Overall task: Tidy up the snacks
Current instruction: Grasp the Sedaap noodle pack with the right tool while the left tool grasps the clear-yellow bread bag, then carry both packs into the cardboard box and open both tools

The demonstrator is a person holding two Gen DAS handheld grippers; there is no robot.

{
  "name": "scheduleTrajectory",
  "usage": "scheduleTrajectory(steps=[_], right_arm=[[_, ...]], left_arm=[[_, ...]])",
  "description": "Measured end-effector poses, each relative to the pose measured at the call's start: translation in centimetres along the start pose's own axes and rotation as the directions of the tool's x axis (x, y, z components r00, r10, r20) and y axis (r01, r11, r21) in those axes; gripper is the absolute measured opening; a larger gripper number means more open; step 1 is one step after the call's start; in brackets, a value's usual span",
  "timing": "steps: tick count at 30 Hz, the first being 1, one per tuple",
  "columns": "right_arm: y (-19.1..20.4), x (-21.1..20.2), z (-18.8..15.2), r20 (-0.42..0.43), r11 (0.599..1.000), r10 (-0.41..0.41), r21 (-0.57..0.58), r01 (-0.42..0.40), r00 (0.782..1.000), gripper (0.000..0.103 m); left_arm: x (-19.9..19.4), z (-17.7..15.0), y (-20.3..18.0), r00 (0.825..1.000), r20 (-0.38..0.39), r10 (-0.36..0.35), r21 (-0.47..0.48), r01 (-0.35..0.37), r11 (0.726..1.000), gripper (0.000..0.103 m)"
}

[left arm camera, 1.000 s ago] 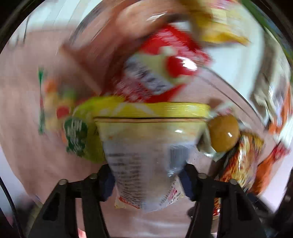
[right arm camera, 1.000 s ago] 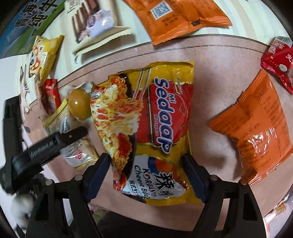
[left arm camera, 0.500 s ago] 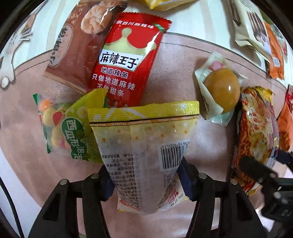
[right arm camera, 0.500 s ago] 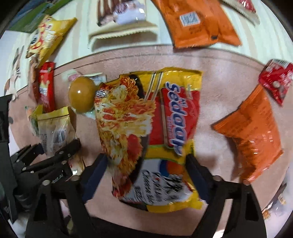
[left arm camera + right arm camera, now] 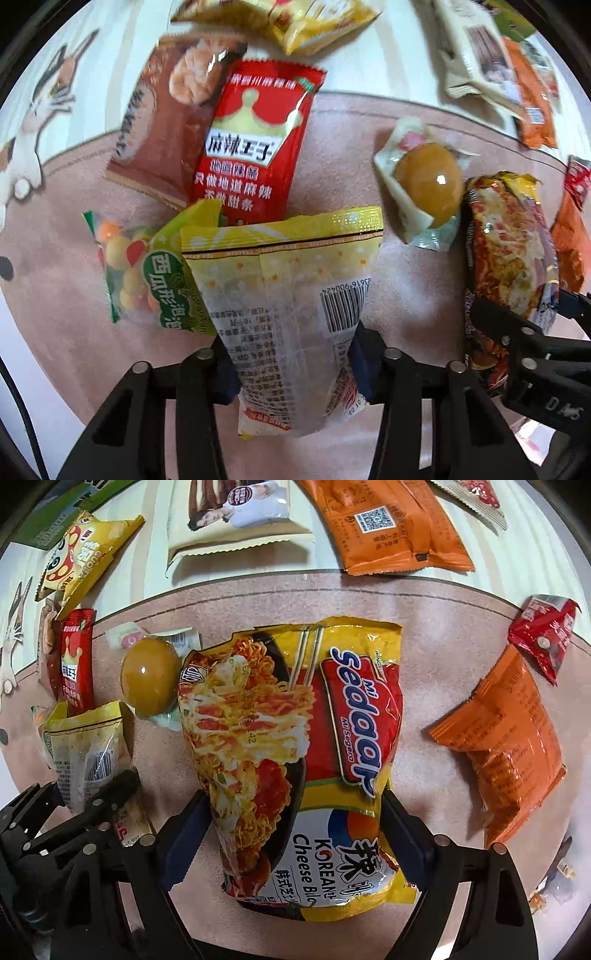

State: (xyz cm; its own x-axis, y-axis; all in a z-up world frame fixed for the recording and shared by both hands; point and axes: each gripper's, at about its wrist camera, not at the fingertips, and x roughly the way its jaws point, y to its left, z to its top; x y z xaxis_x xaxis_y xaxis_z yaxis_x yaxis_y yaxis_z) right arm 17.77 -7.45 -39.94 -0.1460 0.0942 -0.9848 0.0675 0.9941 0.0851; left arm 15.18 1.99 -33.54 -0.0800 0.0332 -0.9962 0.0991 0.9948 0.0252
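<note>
Left wrist view, left gripper: its jaws have just been closing and are clenched on the lower part of the yellow-topped clear packet, which hangs at frame centre above the pink mat; the pinch sits low so the sealed top stays free.
Left wrist view, neighbours: the red spicy-strip packet and brown shrimp-cracker bag lie upper left, overlapping; the candy bag lies at left, the wrapped braised egg at right.
Left wrist view, likely aim: carrying the packet to its group.
Right wrist view, right gripper: its wide-set jaws have just been closing and grasp the noodle packet across its lower width at frame centre; a broad pack needs that spread.
Right wrist view, surroundings: the orange bag lies at right, apart; the egg touches the noodle packet's upper left corner.
</note>
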Motion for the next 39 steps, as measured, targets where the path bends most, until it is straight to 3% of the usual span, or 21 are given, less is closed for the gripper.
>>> scheduleTrajectory(steps=[7,15,19,24,28,31,33,36,39], right_arm=[[-0.7,-2.3,-2.1,0.037,0.997,0.066,0.044,-0.067,0.997,0.091],[-1.6,-8.3,-4.6,0.169,0.983,0.142,0.088,-0.158,0.975,0.091],[-2.0,-12.5,-5.5,0.255,0.975,0.178,0.083,-0.205,0.950,0.091],[-3.3,-19.5,-4.1,0.365,0.957,0.241,0.064,-0.282,0.899,0.091],[-3.0,-24.0,-1.8,0.438,0.948,0.279,0.017,-0.319,0.855,0.091],[-2.6,-26.4,1.7,0.482,0.946,0.293,-0.017,-0.325,0.826,0.091],[-2.4,-28.0,4.8,0.517,0.951,0.280,-0.032,-0.308,0.809,0.091],[-1.9,-29.1,9.8,0.548,0.961,0.254,-0.051,-0.271,0.797,0.091],[-1.3,-29.2,14.8,0.547,0.968,0.242,-0.082,-0.237,0.801,0.091]], left_arm=[[-3.2,-0.4,0.3,0.998,0.048,-0.036,0.037,0.034,0.999,0.041],[-8.1,-0.3,-0.7,0.985,0.133,-0.112,0.120,0.096,0.988,0.040],[-13.3,-0.1,-0.7,0.964,0.207,-0.170,0.162,0.137,0.977,0.039],[-20.7,2.1,0.5,0.916,0.311,-0.252,0.177,0.205,0.963,0.039],[-24.2,5.8,1.6,0.895,0.360,-0.264,0.164,0.218,0.962,0.040],[-26.1,9.9,1.5,0.884,0.412,-0.222,0.155,0.172,0.973,0.040],[-26.8,13.1,2.0,0.882,0.418,-0.219,0.133,0.179,0.975,0.040],[-25.9,17.7,2.3,0.890,0.400,-0.217,0.109,0.188,0.976,0.040],[-24.2,21.7,2.7,0.906,0.369,-0.210,0.080,0.194,0.978,0.040]])
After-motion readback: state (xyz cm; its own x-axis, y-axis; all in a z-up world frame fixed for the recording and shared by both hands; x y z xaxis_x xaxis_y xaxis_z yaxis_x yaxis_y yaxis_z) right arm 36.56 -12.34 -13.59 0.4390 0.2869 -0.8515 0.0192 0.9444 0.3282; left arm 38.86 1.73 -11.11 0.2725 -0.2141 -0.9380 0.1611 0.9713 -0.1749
